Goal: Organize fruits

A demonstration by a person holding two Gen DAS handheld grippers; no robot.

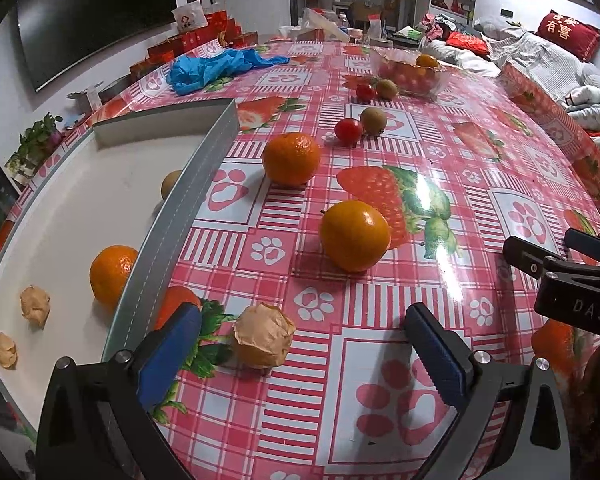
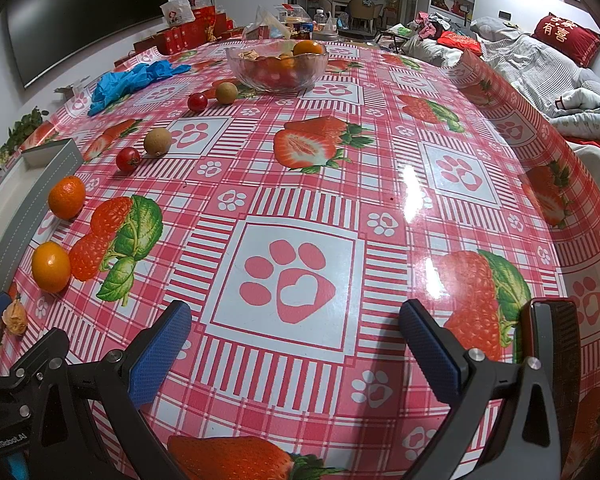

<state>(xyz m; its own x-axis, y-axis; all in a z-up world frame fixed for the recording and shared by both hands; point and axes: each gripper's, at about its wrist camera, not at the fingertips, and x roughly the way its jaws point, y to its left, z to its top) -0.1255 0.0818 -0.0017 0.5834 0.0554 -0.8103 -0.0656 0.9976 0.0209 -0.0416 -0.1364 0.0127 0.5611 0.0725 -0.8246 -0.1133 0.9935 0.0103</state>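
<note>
Along the left edge of the table (image 1: 440, 152), with its red-and-white strawberry and paw-print cloth, sits a white tray (image 1: 80, 208) with grey walls; inside it lie a mandarin (image 1: 112, 276), a small brown fruit (image 1: 171, 189) half hidden by the wall, and two crumpled tan paper-wrapped balls (image 1: 35, 305). Just outside the tray's right wall, on the cloth, rest a dimpled mandarin (image 1: 291, 158), a smooth orange (image 1: 354, 235) nearer the front, and a larger paper-wrapped ball (image 1: 263, 335). Farther back lie a cherry tomato (image 1: 348, 131) touching a brown kiwi-like fruit (image 1: 373, 121), then a second such pair nearer the glass bowl (image 2: 276, 65), which holds tomatoes and oranges toward the far edge. A blue crumpled bag (image 1: 216, 68) lies at the far left corner. The left gripper (image 1: 300, 344) is spread wide and grasps nothing, the wrapped ball lying just ahead, between its blue pads (image 1: 168, 360). The right gripper (image 2: 296, 344) is likewise spread wide and empty, over bare cloth near the front edge, well apart from the fruit.
</note>
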